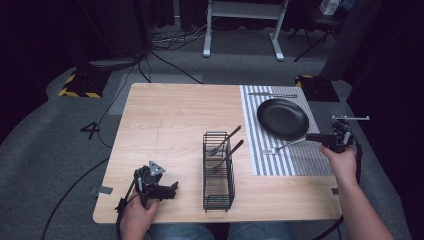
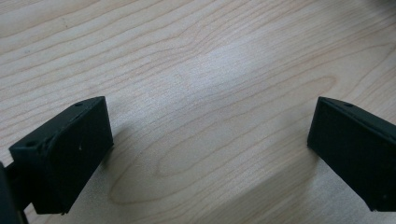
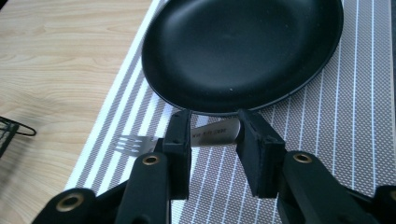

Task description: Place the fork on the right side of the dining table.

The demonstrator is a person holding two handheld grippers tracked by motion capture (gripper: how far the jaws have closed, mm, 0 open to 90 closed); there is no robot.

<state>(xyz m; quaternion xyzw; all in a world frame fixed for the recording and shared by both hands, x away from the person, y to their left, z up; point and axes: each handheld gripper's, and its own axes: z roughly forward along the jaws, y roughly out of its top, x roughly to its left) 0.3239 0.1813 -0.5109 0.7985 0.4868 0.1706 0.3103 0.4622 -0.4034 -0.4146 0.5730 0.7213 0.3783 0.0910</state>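
The right gripper (image 3: pixel 212 140) has its two black jaws set either side of the handle of a fork (image 3: pixel 187 138), and the handle crosses the gap between them from side to side. The jaws stand close to the metal, but whether they have closed firmly on it cannot be told; a strip of handle shows between them with small gaps at the pads. The fork's long axis runs across the jaws, tines out to the left in the right gripper view, lying on the striped placemat (image 3: pixel 327 121). Just beyond the jaws sits the black plate (image 3: pixel 243 46), its near rim almost over the handle. In the high view the fork (image 1: pixel 285 146) lies in front of the plate (image 1: pixel 282 118), tines toward the wire basket (image 1: pixel 218 172), which already holds two utensils upright. The likely move is a lift and carry toward that basket, so the right hand is plainly the nearer one.

The left gripper (image 1: pixel 160 190) rests near the front left of the table (image 1: pixel 170 115) with its jaws spread wide over bare wood, holding nothing.

There is stamped lettering on the fork's handle, too small to read. A "4" (image 1: pixel 91 130) is marked on the floor.
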